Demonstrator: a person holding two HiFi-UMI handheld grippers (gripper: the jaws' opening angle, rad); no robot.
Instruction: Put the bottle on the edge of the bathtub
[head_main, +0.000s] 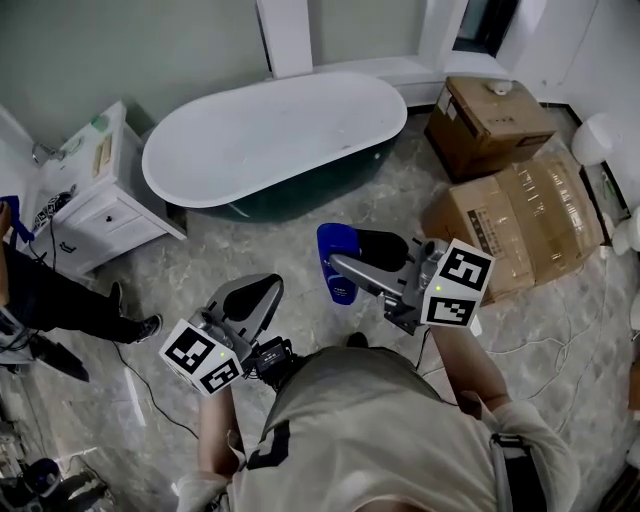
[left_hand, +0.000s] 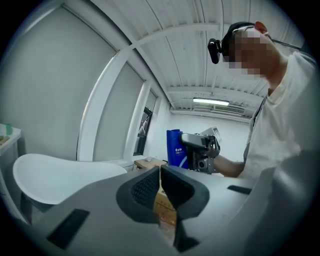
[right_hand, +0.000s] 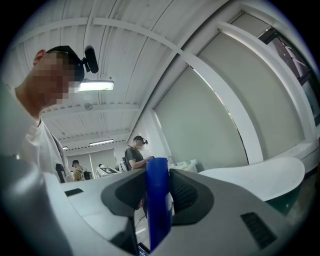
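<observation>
Head view: right gripper (head_main: 350, 258) clamped on blue bottle (head_main: 337, 262), held in the air over the marble floor (head_main: 300, 225), near the white bathtub (head_main: 280, 125) but apart from it, with bare floor between. Right gripper view: jaws pressed against both sides of the bottle, bathtub rim off to the right. Left gripper (head_main: 255, 292) with jaws together, nothing between them, lower and to the left of the right one. Cardboard boxes (head_main: 520, 215) on the floor right of the bathtub, white cabinet (head_main: 100, 205) to its left.
</observation>
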